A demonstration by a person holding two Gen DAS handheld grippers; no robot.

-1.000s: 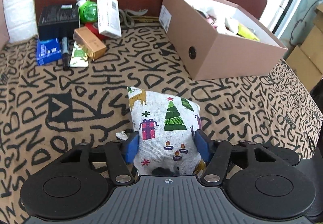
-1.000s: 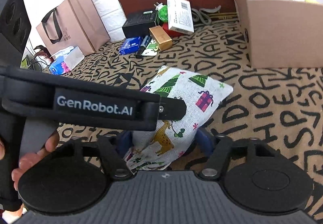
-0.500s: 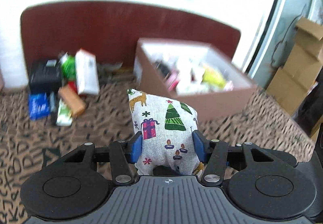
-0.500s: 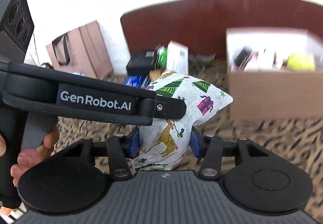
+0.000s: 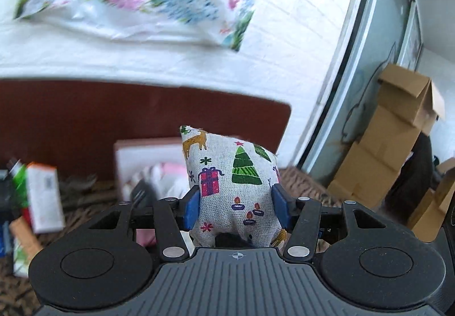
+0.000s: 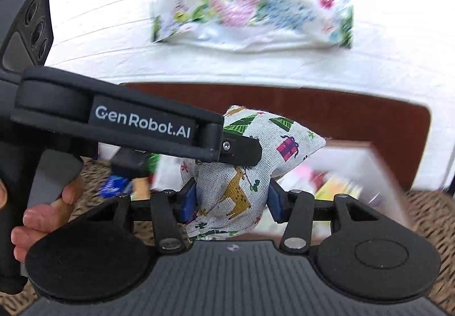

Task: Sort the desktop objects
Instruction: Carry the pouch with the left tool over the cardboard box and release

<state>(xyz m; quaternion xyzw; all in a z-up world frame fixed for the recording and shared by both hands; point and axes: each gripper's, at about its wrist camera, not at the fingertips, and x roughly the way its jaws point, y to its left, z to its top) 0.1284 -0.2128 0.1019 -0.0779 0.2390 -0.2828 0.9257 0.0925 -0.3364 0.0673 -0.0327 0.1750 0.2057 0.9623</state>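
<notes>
Both grippers clamped on one fabric pouch with a Christmas print [image 5: 227,188]: left gripper [image 5: 235,209] pinching its lower part between the blue fingers [image 5: 191,209], right gripper [image 6: 231,202] pinching the other end, cloth bulging past each pad

Pouch held clear of the worktop, ahead of and above both pairs of fingers; open cardboard box [image 6: 378,162] beyond the fingers and slightly to the right in the right wrist view, already partly filled

Recommended handling for the carry:
- Hold both grips even, no slackening before the pouch is over the box opening
- Move the two grippers together to avoid twisting or stretching the cloth
- Clear the near box wall before lowering
- Release low inside, both sides at once
- Steer away from the small cartons [image 5: 45,196] left of the fingers
</notes>
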